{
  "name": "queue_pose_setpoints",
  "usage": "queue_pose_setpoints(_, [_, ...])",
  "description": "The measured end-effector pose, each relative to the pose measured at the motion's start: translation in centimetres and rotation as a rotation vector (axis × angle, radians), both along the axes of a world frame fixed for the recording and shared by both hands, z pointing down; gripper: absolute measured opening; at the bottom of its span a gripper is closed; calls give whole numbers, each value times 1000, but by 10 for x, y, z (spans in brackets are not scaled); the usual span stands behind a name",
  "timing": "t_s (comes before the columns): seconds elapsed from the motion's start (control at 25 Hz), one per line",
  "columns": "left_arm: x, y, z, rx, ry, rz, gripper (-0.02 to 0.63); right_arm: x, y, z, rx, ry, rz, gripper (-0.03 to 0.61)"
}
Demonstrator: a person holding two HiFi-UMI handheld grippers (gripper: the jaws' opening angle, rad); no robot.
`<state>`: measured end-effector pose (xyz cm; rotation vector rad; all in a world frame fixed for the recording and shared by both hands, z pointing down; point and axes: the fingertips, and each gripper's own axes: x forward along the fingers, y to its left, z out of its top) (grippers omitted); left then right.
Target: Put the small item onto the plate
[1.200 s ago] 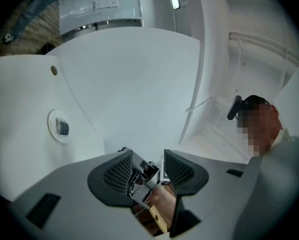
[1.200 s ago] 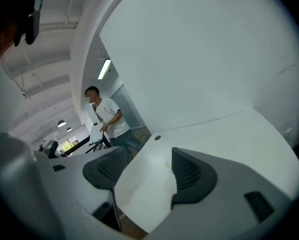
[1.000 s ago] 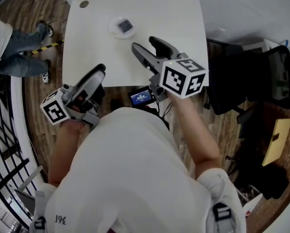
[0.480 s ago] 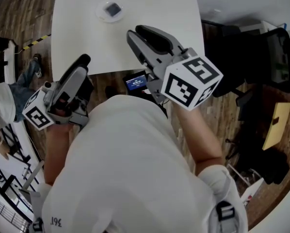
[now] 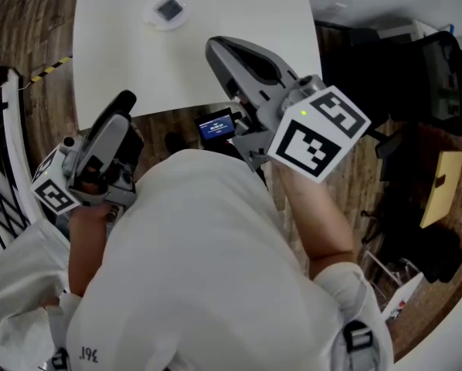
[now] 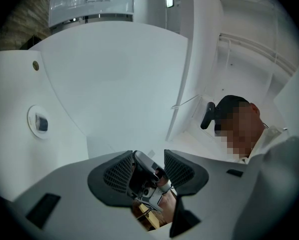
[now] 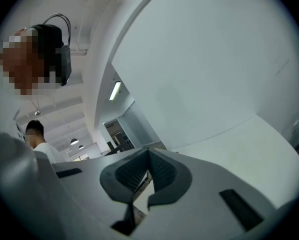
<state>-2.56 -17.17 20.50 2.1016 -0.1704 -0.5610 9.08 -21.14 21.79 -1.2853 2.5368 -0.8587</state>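
While plate (image 5: 152,18) holds item (image 5: 168,9), shirt print (image 5: 88,353) seemingly "361"

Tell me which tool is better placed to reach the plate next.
Left, probably. The left tool has its jaws apart and the plate shows in its view; the right tool is shut and its view misses the plate.
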Motion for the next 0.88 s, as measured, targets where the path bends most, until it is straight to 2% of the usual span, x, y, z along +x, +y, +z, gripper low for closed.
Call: queue_pose_setpoints(0.88, [3, -1, 9, -34, 1, 69, 199, 4, -5, 5, -5, 37, 66, 0])
